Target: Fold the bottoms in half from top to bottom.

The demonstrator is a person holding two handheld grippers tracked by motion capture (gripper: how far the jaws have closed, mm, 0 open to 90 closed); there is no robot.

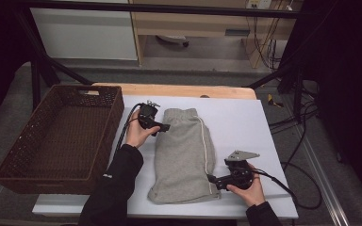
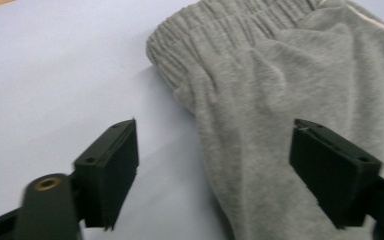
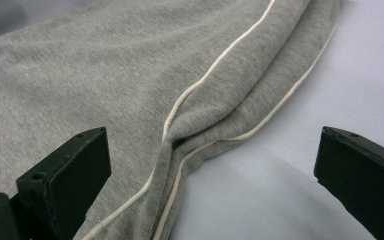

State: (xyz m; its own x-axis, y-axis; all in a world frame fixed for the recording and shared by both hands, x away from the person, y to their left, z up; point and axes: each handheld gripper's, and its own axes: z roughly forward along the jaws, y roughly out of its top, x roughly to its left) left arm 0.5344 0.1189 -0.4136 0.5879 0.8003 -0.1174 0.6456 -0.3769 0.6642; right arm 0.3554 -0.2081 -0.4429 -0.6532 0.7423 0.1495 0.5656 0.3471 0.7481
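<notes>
Left gripper [image 2: 212, 170] fingers [image 2: 111, 170] released, set wide astride the left edge of the grey shorts [image 2: 280, 115] just below the elastic waistband [image 2: 215, 35]; one finger over bare surface [image 2: 55, 85], the other over cloth, neither pressing. Right gripper [image 3: 207, 187] fingers [image 3: 70, 175] likewise released, spread across the piped side seam [image 3: 215, 65] near the hem; one finger over fabric, the other over bare surface, no grip on the cloth. Seen from above: left gripper [image 1: 162, 127] at the upper left corner of the shorts [image 1: 181, 155], right gripper [image 1: 214, 181] at the lower right corner. Shorts folded lengthwise, flat on the white surface [image 1: 245, 117], waistband away from the person. Brown woven basket [image 1: 14, 155] left of the surface, well apart from the shorts.
</notes>
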